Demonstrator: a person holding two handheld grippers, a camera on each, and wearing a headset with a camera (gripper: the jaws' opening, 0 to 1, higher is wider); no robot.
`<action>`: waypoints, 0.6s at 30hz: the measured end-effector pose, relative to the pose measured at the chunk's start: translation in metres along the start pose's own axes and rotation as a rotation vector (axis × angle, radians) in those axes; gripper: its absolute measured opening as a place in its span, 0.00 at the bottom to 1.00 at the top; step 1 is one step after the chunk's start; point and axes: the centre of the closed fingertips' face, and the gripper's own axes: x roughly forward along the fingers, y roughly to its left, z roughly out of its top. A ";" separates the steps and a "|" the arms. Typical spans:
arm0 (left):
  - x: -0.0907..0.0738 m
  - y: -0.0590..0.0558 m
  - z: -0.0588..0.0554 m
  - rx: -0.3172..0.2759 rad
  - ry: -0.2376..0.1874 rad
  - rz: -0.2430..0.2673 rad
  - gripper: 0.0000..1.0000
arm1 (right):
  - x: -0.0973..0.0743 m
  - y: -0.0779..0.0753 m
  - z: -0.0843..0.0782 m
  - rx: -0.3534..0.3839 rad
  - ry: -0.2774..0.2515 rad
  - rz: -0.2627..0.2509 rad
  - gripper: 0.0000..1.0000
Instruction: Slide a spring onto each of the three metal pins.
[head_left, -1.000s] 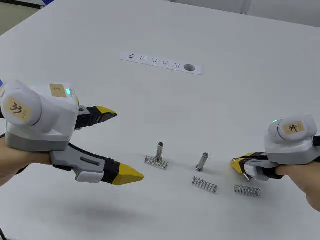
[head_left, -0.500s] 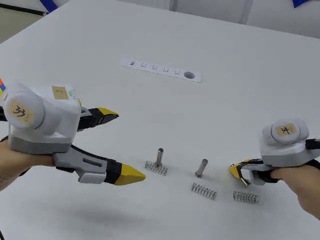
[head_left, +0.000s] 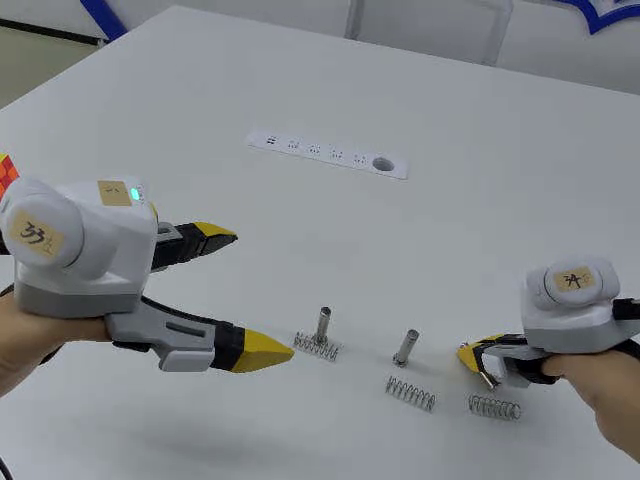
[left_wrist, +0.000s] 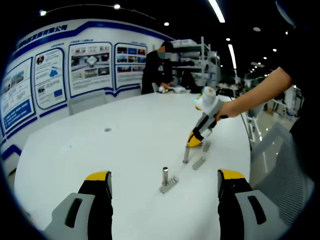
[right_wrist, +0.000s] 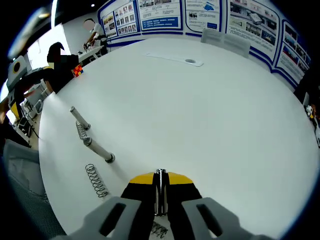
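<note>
Jaws of my left gripper (head_left: 252, 292) stood wide, empty. On the smooth white table (head_left: 480, 200) I counted three coiled wire springs lying flat and two slim steel pins upright: first pin (head_left: 323, 325) with first spring (head_left: 316, 347) just beside its foot, second pin (head_left: 406, 347), second spring (head_left: 410, 393) near it, third spring (head_left: 494, 406) near my right gripper (head_left: 476, 357), whose jaws pinched the third pin (right_wrist: 159, 192).
</note>
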 end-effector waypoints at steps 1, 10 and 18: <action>0.000 -0.001 0.001 -0.003 -0.005 0.000 0.89 | -0.001 0.000 0.000 -0.001 -0.005 -0.001 0.08; 0.001 -0.005 0.006 0.007 -0.014 -0.003 0.89 | -0.013 -0.003 0.006 0.002 -0.058 -0.014 0.08; -0.002 -0.009 0.010 0.015 -0.015 -0.010 0.89 | -0.021 -0.006 0.006 -0.014 -0.090 -0.024 0.08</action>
